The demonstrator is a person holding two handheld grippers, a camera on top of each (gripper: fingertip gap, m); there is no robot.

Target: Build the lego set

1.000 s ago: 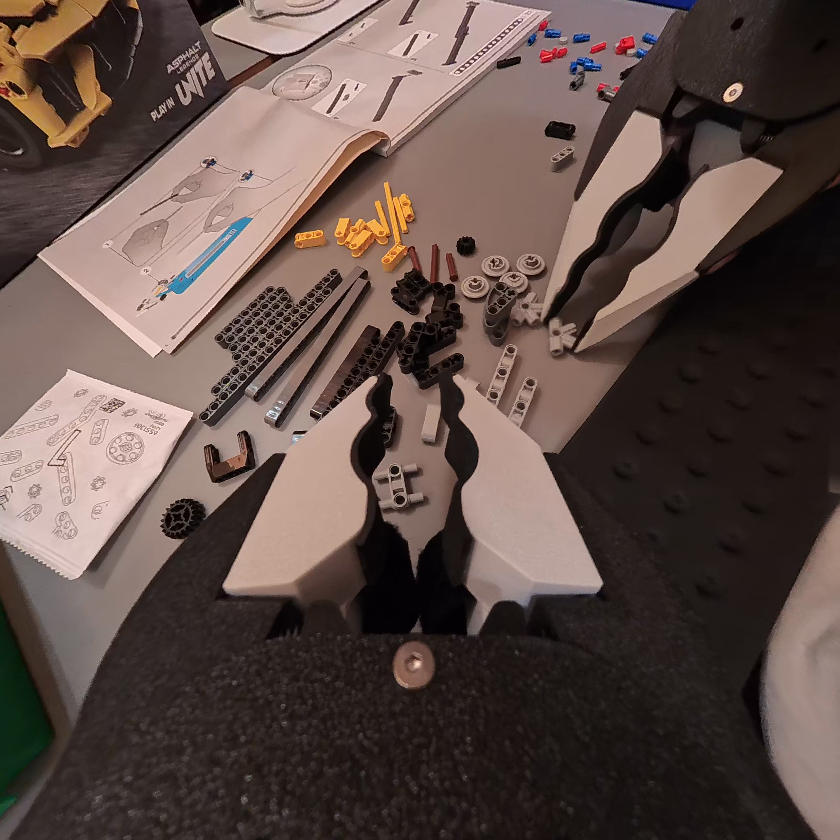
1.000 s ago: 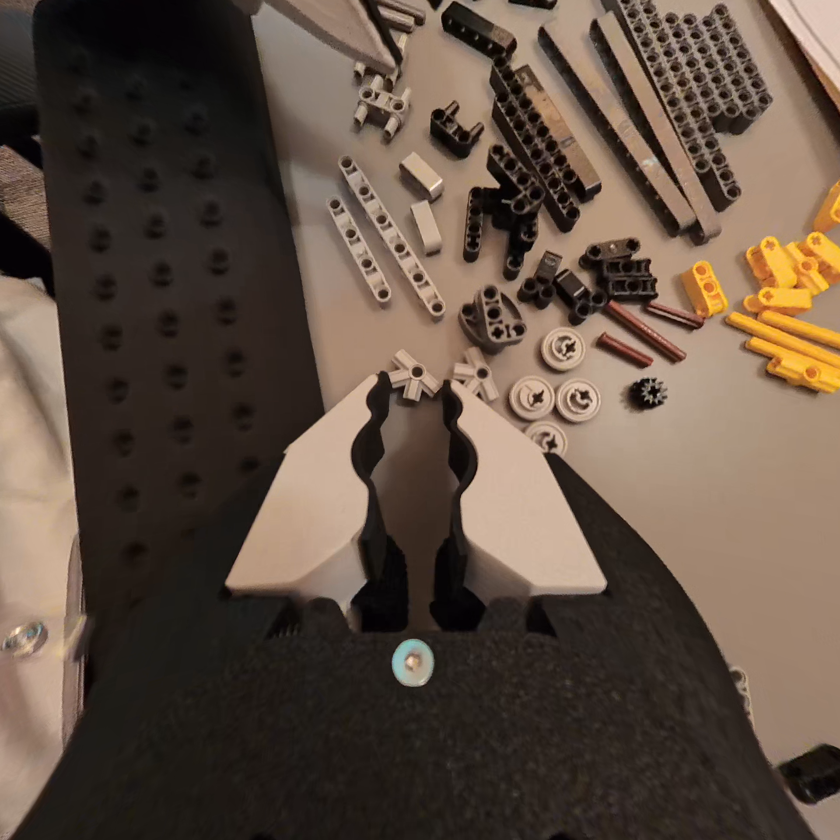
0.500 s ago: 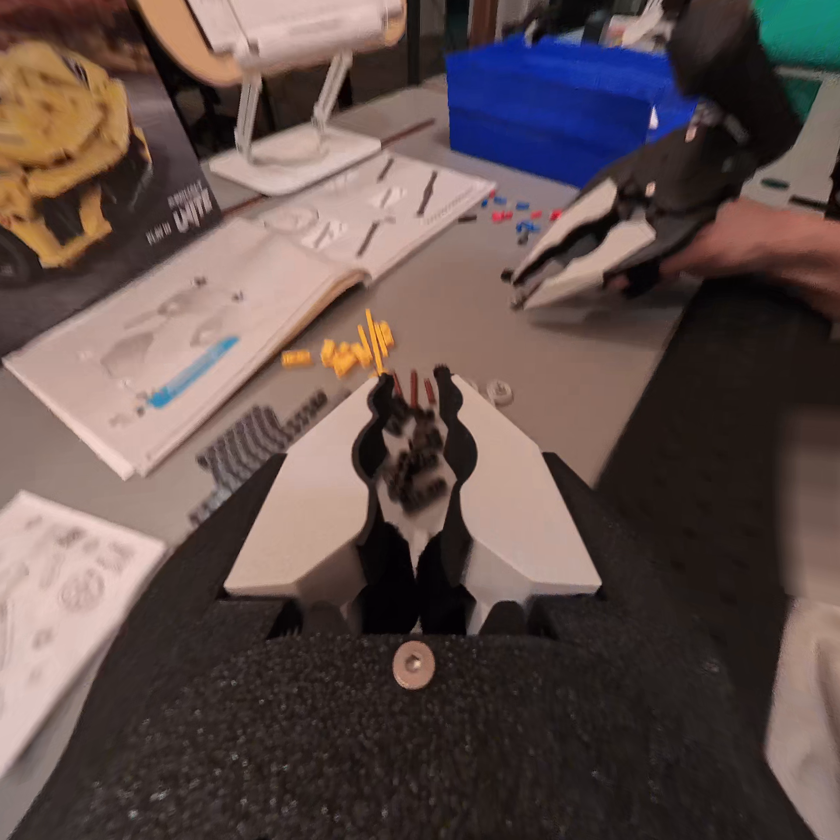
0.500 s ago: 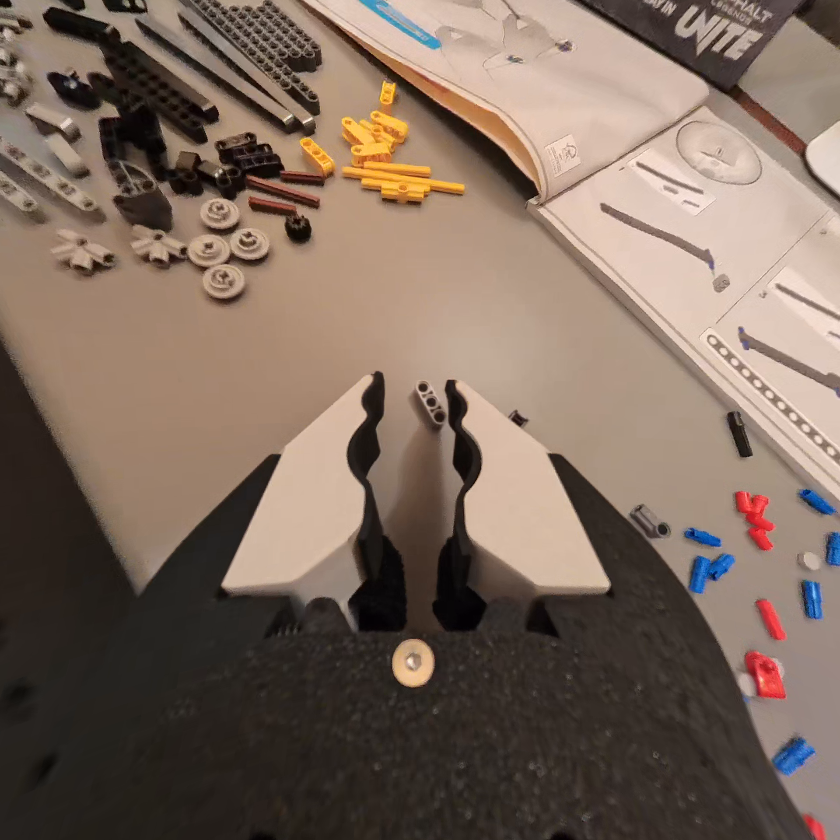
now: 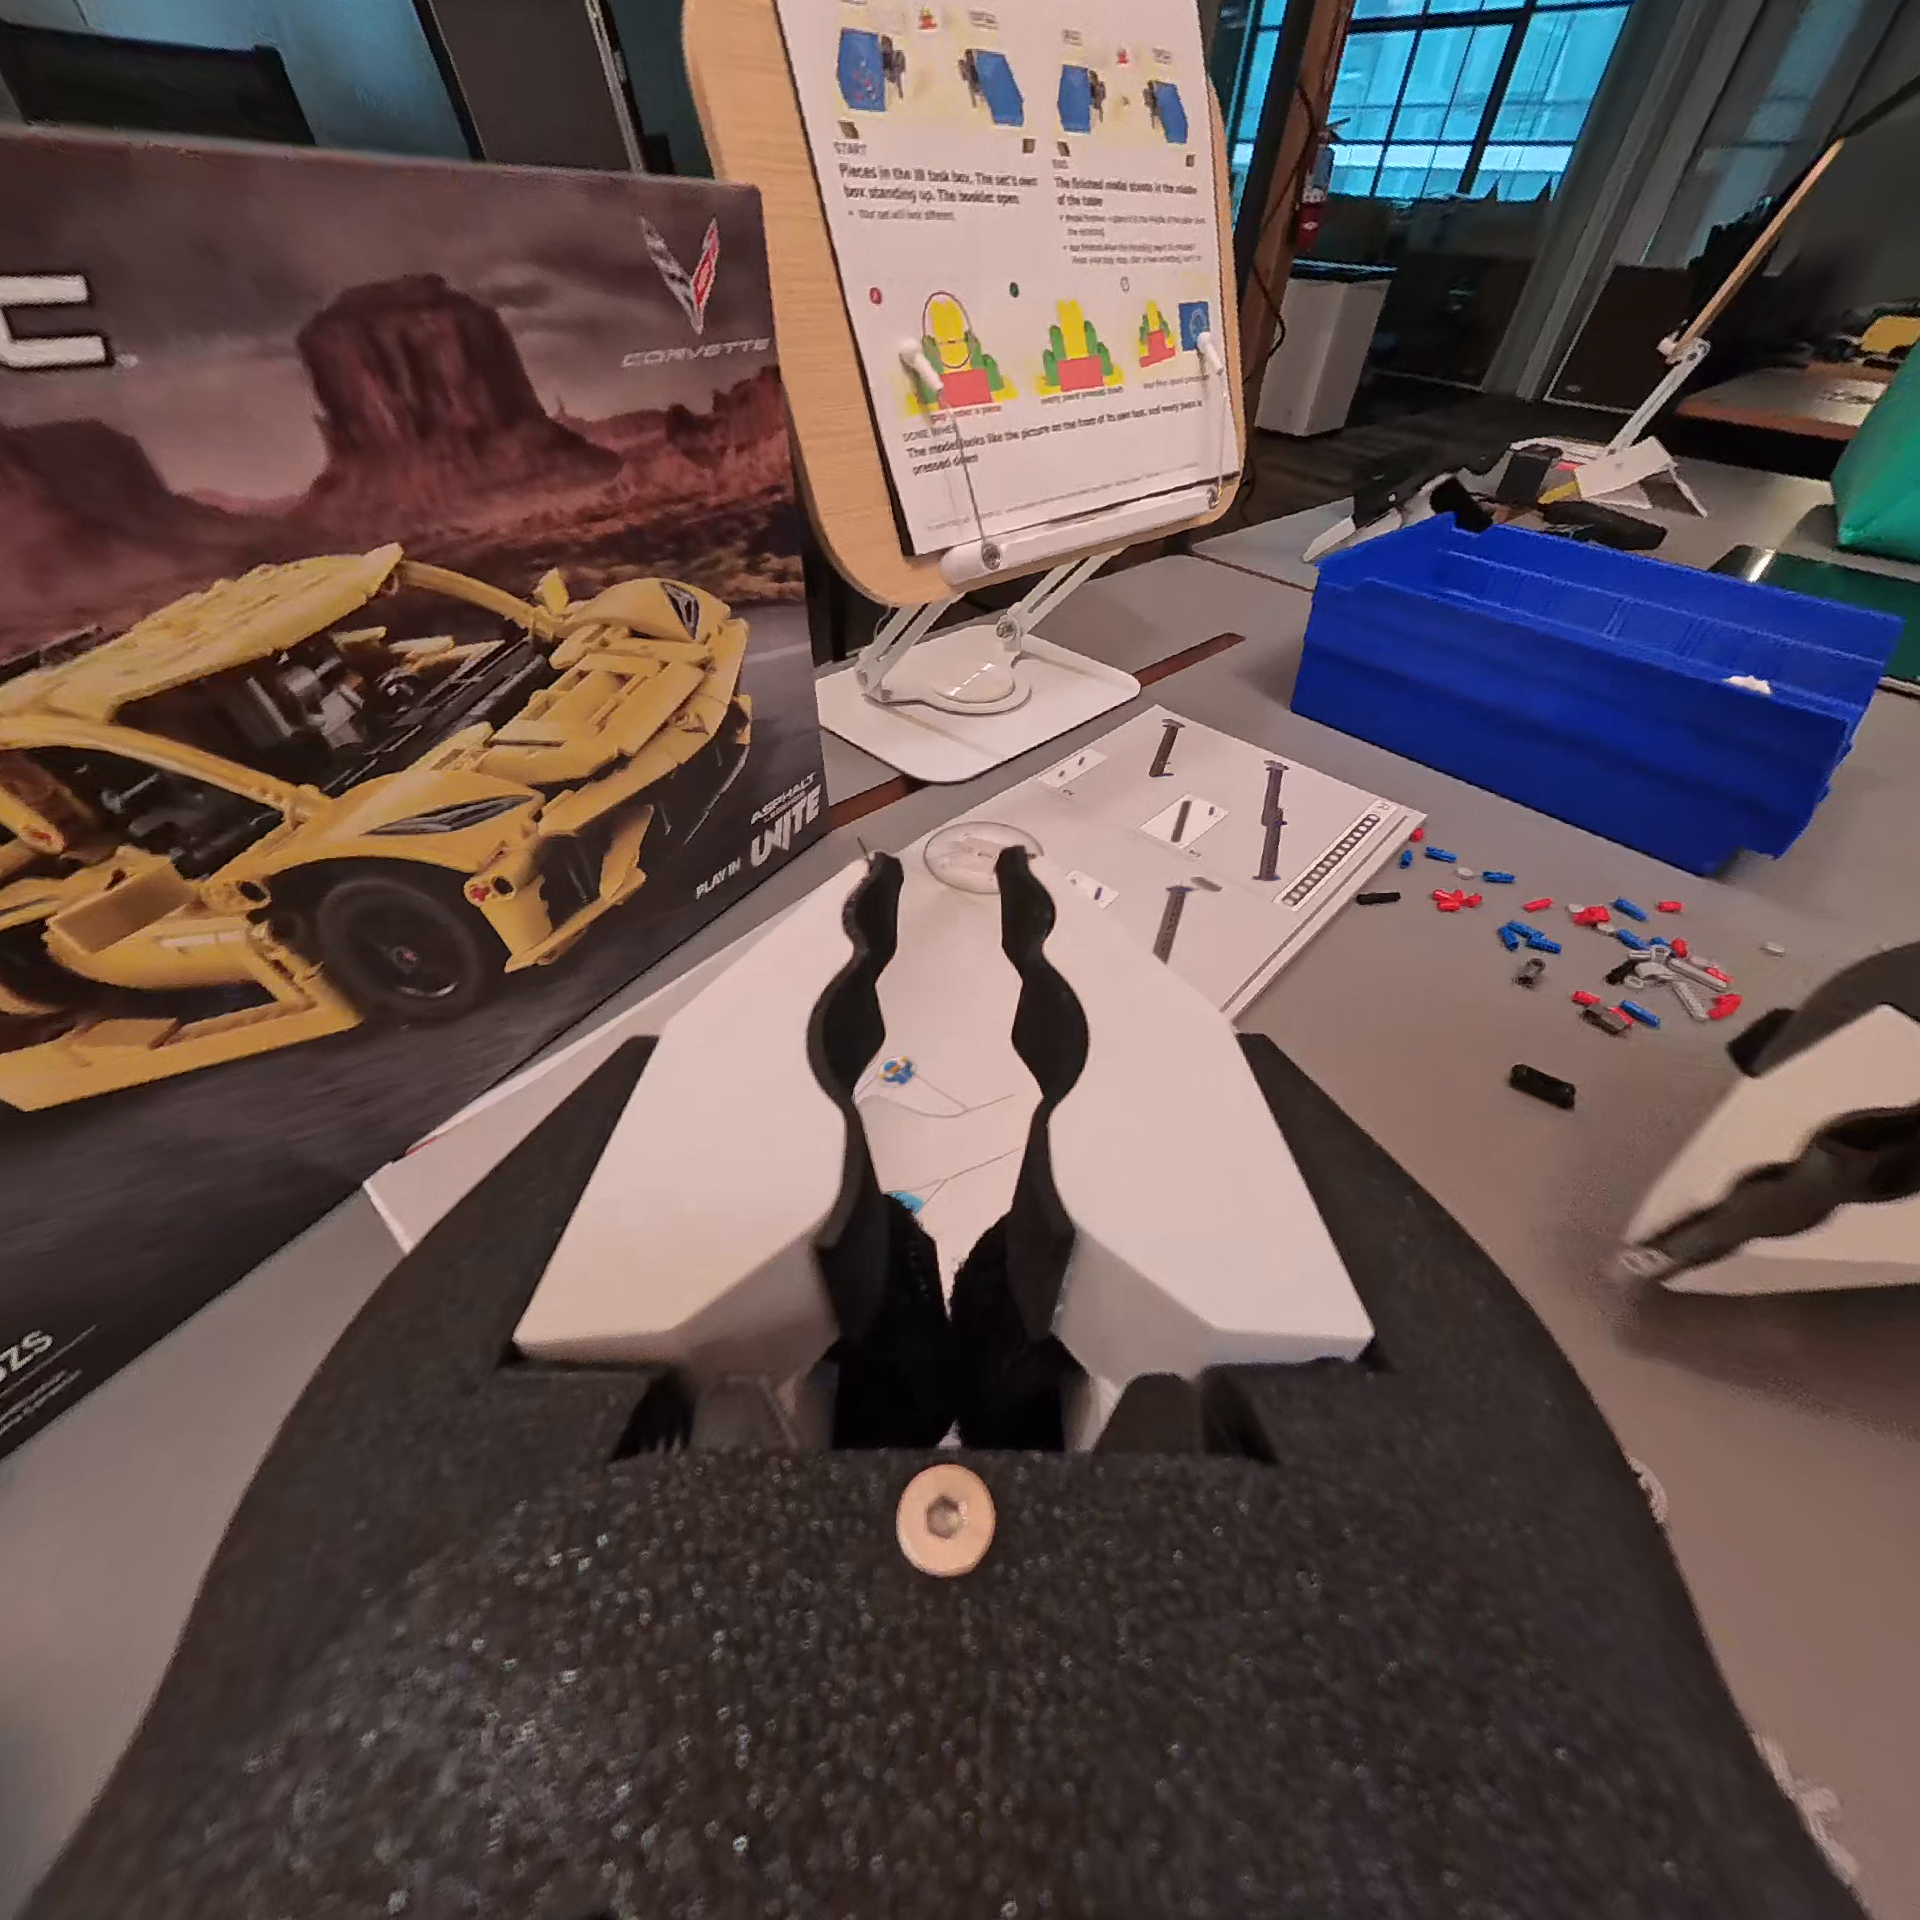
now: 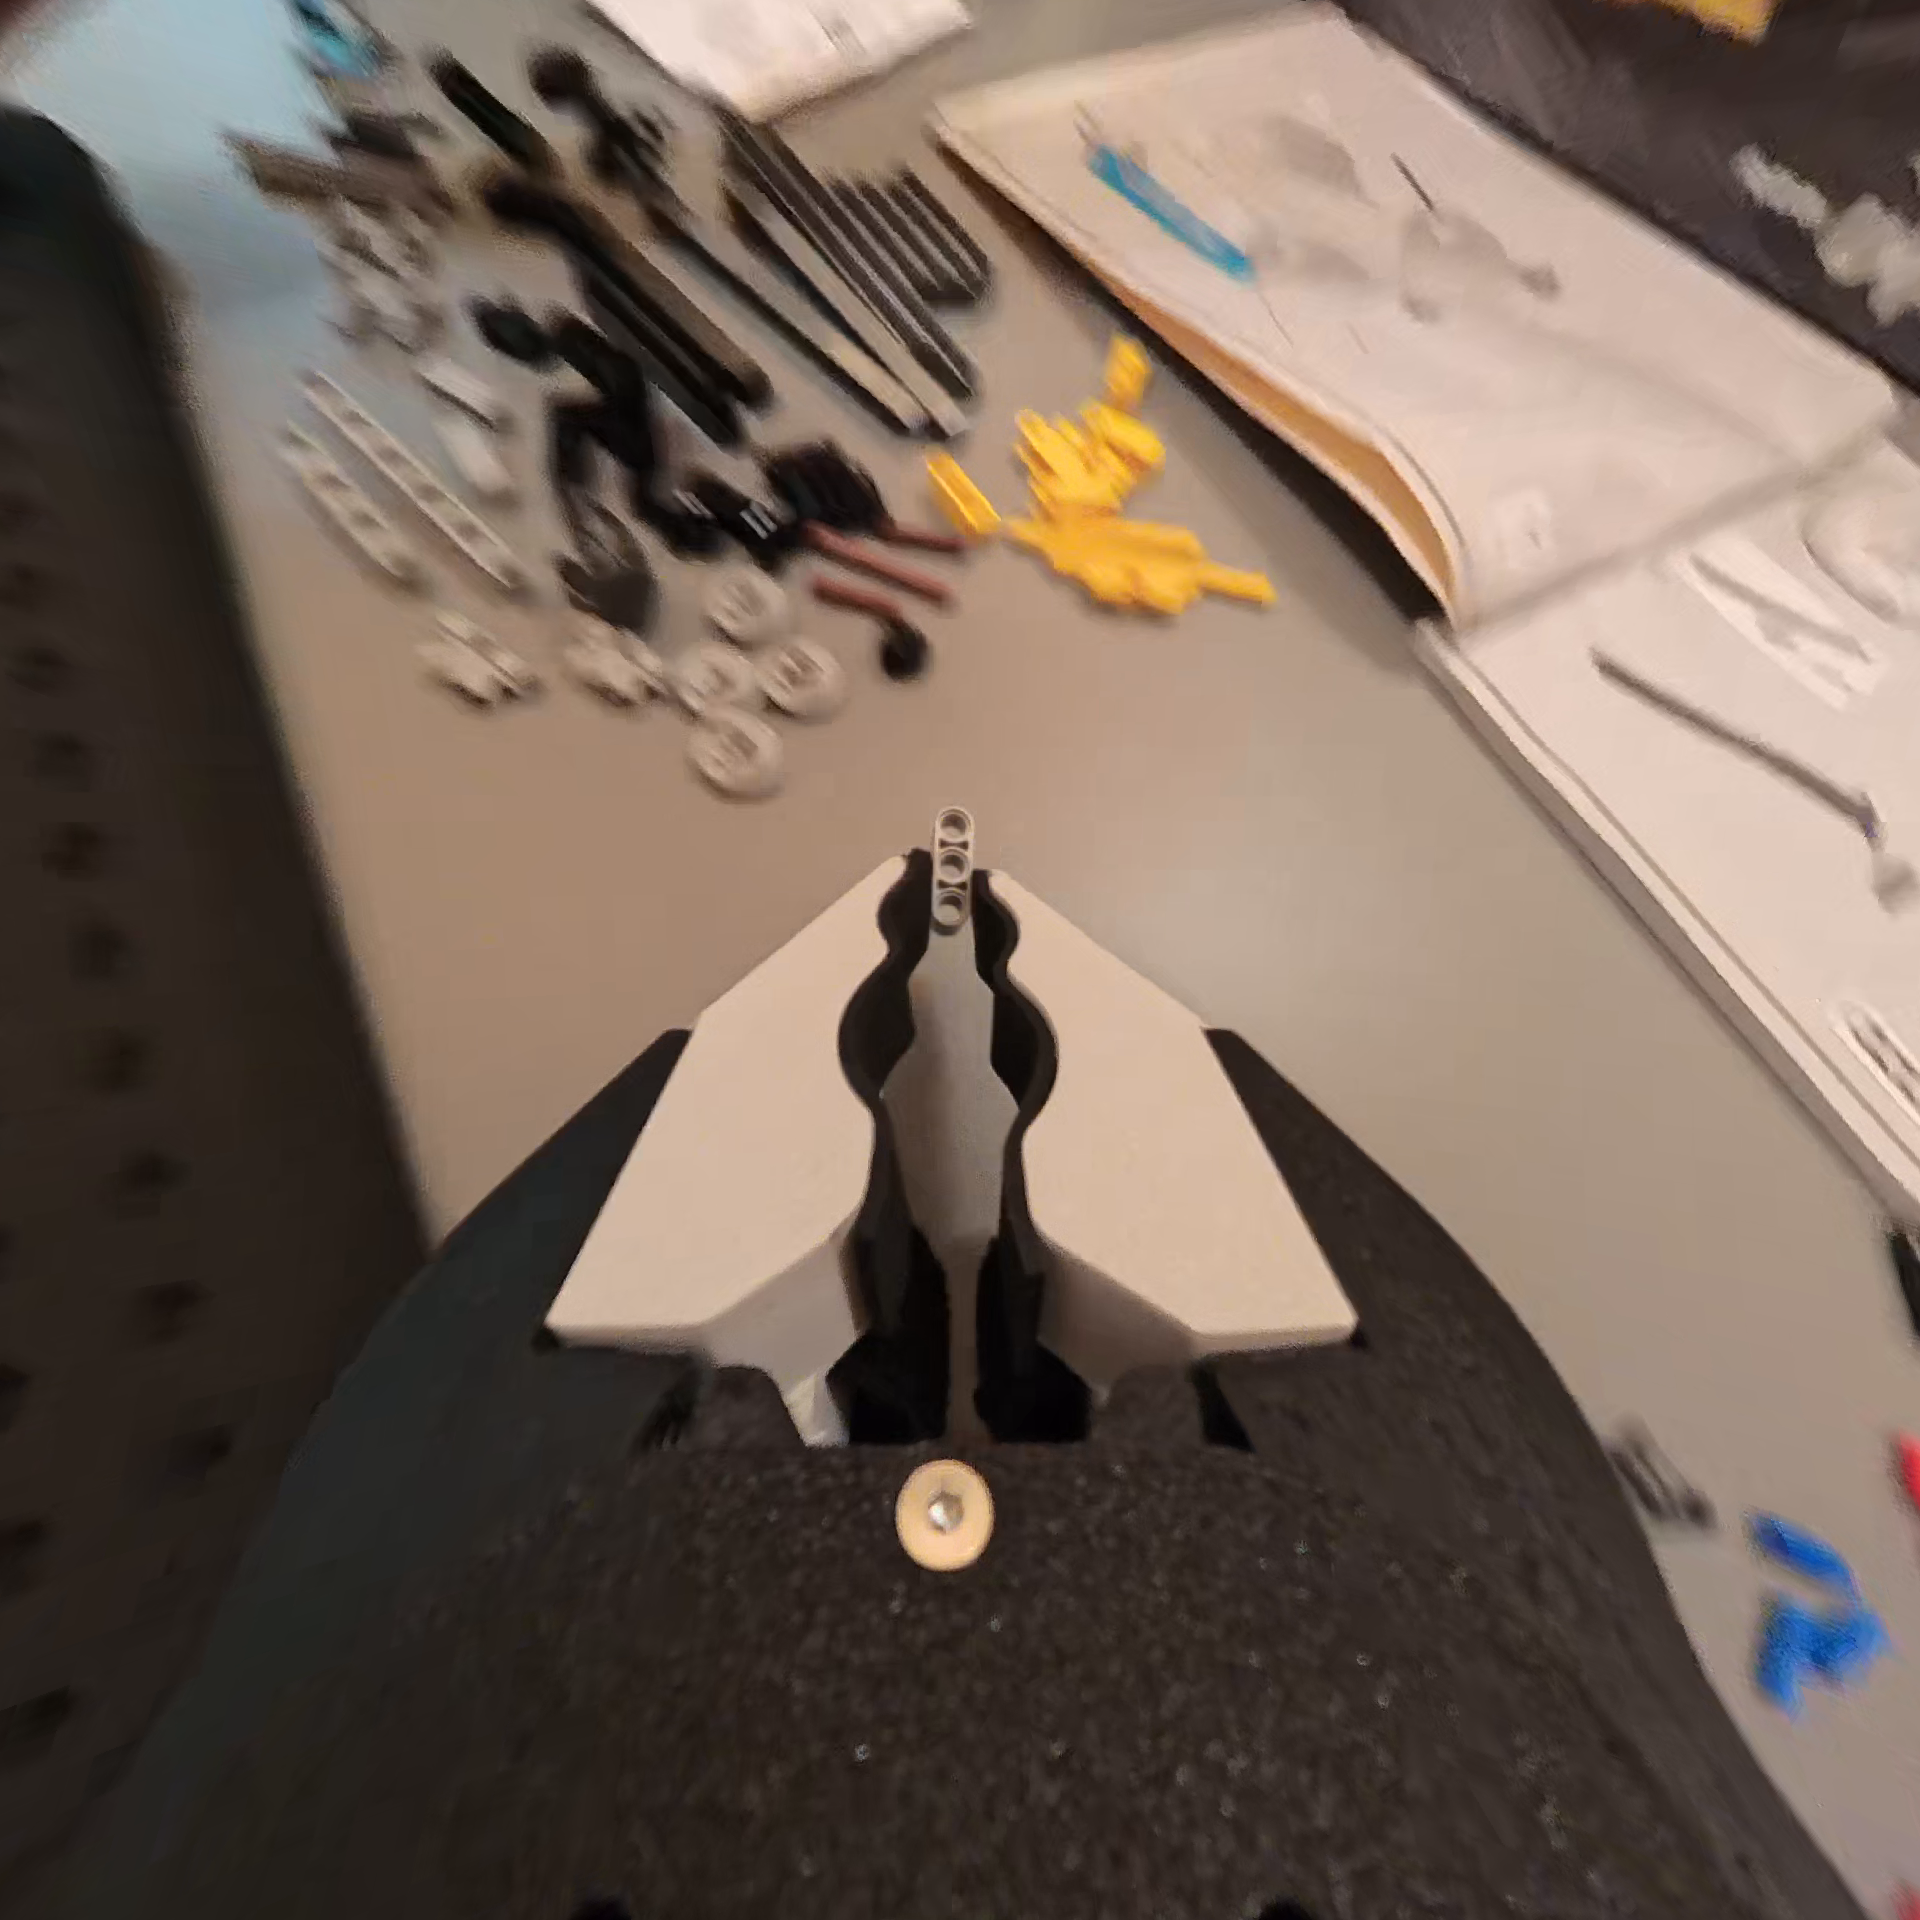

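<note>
- One grey counter (image 5: 1455,1049) carries everything; behind it is a dim room with a big gridded window (image 5: 1444,94).
- One set box (image 5: 343,582) stands upright at the far left, with a yellow car pictured on it.
- One blue bin (image 5: 1579,696) sits at the far right of the counter.
- One stand (image 5: 977,665) beside the box holds a printed sheet.
- One open booklet (image 6: 1455,343) lies flat in front of the box.
- Two claws: the left claw (image 5: 943,868) is raised over the booklet, its tips a narrow gap apart with nothing between them; the right claw (image 6: 951,871) is pinched on one small grey beam (image 6: 953,864) with three holes, which sticks out past the tips above bare counter.
- Loose pieces lie in sorted groups left of the booklet, too blurred to count: long black beams (image 6: 831,301), a yellow heap (image 6: 1112,499), grey discs (image 6: 758,665).
- Two brown rods (image 6: 883,566) lie between the black and yellow groups.
- A scatter of small red and blue pins (image 5: 1590,935) lies near the bin.
</note>
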